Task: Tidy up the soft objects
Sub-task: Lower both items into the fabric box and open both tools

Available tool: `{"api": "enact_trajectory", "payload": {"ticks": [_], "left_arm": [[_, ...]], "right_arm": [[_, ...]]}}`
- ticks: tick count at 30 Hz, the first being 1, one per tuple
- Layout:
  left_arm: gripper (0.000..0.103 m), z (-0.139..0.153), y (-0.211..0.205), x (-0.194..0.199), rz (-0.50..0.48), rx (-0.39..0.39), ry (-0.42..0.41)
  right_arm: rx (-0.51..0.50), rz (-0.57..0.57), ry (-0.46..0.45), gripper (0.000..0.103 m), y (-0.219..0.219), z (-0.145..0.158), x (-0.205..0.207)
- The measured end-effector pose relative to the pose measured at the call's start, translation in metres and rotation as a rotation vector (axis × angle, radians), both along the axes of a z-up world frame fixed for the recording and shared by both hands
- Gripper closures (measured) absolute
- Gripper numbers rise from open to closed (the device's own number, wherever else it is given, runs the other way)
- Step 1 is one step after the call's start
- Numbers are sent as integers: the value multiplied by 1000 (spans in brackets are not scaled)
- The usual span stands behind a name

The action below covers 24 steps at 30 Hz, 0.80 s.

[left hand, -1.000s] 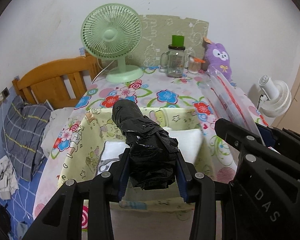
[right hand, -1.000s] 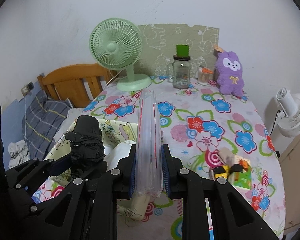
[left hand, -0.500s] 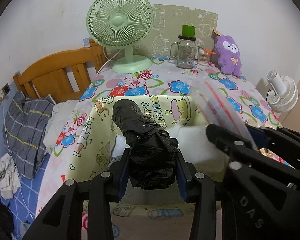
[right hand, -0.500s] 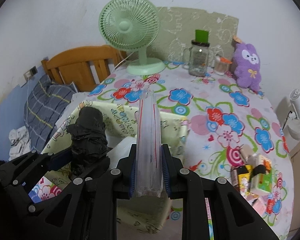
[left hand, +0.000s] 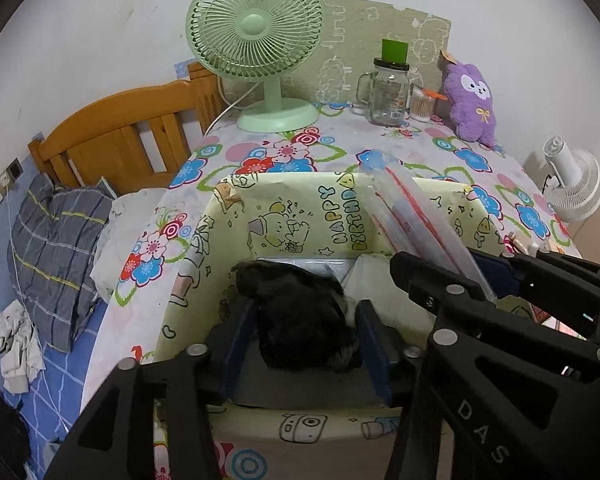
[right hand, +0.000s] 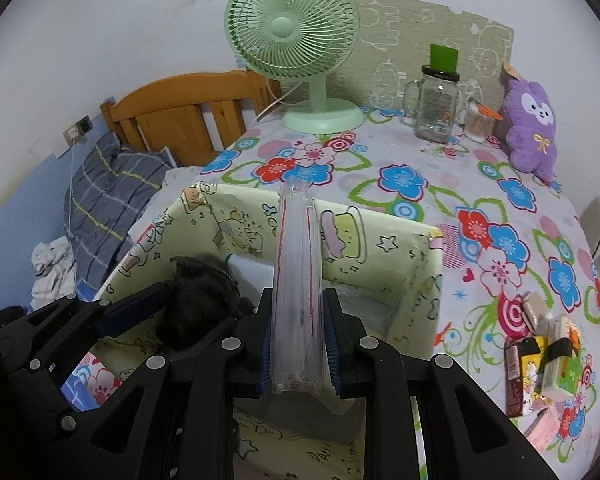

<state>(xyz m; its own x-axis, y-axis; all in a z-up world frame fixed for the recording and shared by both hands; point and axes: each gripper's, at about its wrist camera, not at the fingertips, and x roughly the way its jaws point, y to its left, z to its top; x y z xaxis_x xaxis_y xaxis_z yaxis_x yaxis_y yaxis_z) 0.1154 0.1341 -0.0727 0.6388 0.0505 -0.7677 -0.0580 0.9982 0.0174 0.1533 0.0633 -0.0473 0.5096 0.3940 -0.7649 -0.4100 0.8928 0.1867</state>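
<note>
Left gripper (left hand: 304, 344): jaws spread wider than the crumpled black plastic bundle (left hand: 300, 312) that sits between the blue pads. There is a visible gap on both sides, so it reads as released. The bundle lies inside the yellow cartoon-print "Happy Birthday" box (left hand: 340, 216), against its near-left wall, resting on the white soft packs (left hand: 376, 272) at the bottom.

Right gripper (right hand: 298, 344): jaws clamped on the rolled clear plastic bags with red zip lines (right hand: 298, 280). The roll sticks out toward 12 o'clock, with its tip over the box's far rim. It is above the box, not in it.

Handling, my read:
- The black bundle is light, soft and crushable. It springs back a bit and won't roll. Take it mid-body if it needs re-seating.
- The clear roll is light and slick, film on film. It is floppy beyond the pads and may telescope or unroll if the grip eases. The hold near the base end looks OK; mid-length would droop less.
- Free space in the box is at 1–2 o'clock from the bundle.

The box sits at the near-left edge of the table with the floral cloth (right hand: 420, 208). A green desk fan (right hand: 296, 28) stands at 12 o'clock, and a purple plush bunny (right hand: 532, 128) at 2 o'clock.
</note>
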Motion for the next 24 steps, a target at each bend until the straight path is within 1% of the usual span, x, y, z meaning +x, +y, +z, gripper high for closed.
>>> {"api": "enact_trajectory", "payload": {"ticks": [3,9,12,13,15,16,17,18,22,24], "left_arm": [[39,2,2,-2,-11,-1,-13],[24,3,7,-2,2,-1,-21],[24,3,7,-2,-2,-5,-20],[23,3,7,-2,-4,-6,-21],[21,3,6,-3,-9,-11,-18],[21,3,5,-3,-13,-15,-17],[20,3,5,-4,-15,-19,-19],[20,4,5,-5,-11,-18,-21],[19,4,6,-5,3,-16,-20],[18,5,6,-5,7,-17,-19]], "right_arm": [[6,12,-13,78,3,1,0],[16,40,-24,78,9,1,2],[29,51,-22,75,10,0,3],[31,53,-23,72,10,-1,3],[36,58,-18,60,11,-1,4],[43,62,-14,49,10,-2,4],[51,65,-11,43,10,-2,4],[56,69,-10,43,11,-2,4],[55,76,-14,34,13,-1,4],[54,80,-20,31,12,0,3]]}}
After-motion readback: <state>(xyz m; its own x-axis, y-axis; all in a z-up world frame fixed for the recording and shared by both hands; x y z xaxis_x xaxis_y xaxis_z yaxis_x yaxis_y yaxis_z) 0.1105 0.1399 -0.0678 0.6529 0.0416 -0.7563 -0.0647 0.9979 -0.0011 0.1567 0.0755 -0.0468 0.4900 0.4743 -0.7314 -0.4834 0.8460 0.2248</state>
